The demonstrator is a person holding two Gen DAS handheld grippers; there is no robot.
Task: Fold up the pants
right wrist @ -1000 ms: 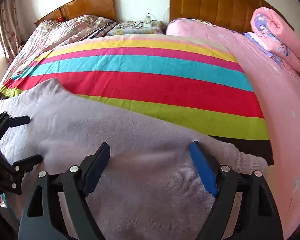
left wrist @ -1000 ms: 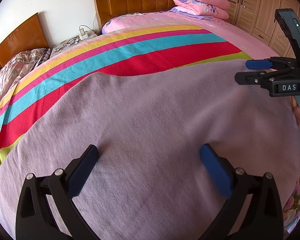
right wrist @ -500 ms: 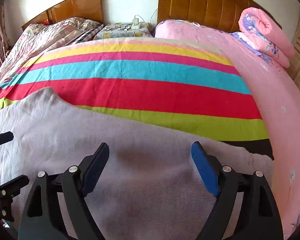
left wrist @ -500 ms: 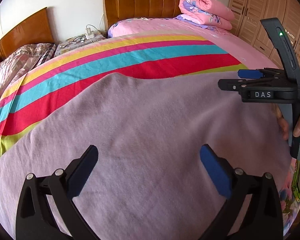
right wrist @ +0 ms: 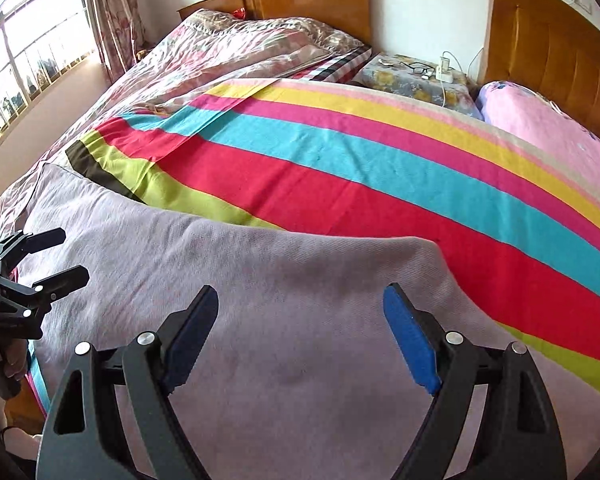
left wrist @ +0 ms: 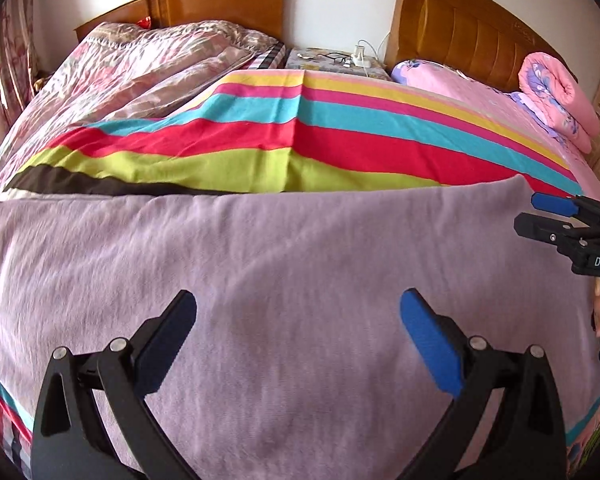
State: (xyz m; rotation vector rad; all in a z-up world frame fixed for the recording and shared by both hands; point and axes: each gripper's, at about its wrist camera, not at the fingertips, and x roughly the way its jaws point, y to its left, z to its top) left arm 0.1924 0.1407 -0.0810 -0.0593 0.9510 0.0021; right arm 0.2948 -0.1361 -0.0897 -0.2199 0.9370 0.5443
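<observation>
The mauve pants [left wrist: 284,272] lie spread flat across the near side of the bed, over a striped blanket [left wrist: 300,140]; they also show in the right wrist view [right wrist: 260,280]. My left gripper [left wrist: 298,320] is open and empty just above the cloth. My right gripper [right wrist: 300,320] is open and empty above the pants near their right end. The right gripper shows at the right edge of the left wrist view [left wrist: 540,216], open. The left gripper shows at the left edge of the right wrist view [right wrist: 62,254], open.
A second bed with a floral quilt [left wrist: 140,64] stands at the left. A nightstand [left wrist: 332,60] with cables sits between the wooden headboards [left wrist: 460,28]. A rolled pink quilt [left wrist: 556,92] lies at the far right. A window [right wrist: 28,52] is at the left.
Both grippers have swung to the left over the pants. The views now take in the left bed and window. Both grippers stayed open.
</observation>
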